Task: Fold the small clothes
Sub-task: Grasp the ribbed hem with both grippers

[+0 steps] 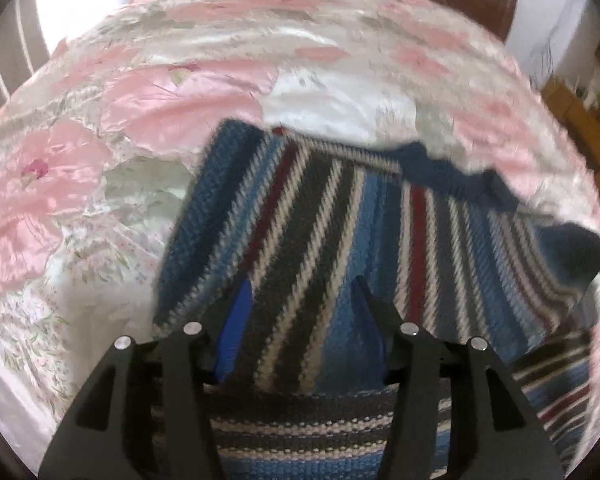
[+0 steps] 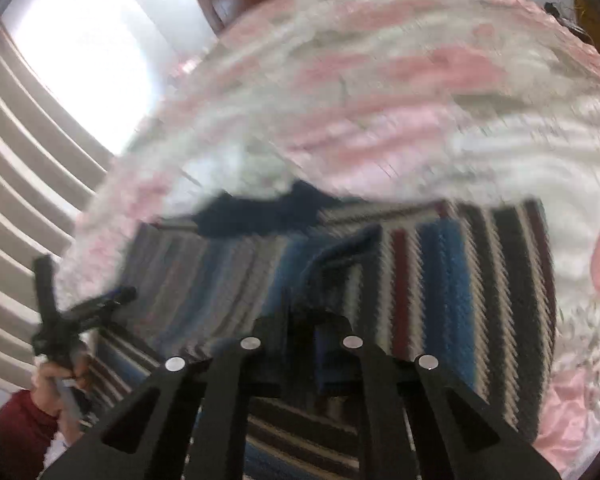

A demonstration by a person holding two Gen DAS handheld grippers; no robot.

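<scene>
From the left wrist you see one striped knit garment (image 1: 340, 240) lying on one pink floral bedspread (image 1: 100, 140), its dark collar at the far edge. Your left gripper (image 1: 300, 300) stands wide open, its two blue-padded fingers (image 1: 236, 328) apart over the stripes, gripping nothing.

From the right wrist, blurred, the same garment fills the near middle. Your right gripper (image 2: 312, 316) sits at a raised fold; you cannot tell whether it pinches. At near left, one hand (image 2: 56, 376) holds the other gripper.
</scene>
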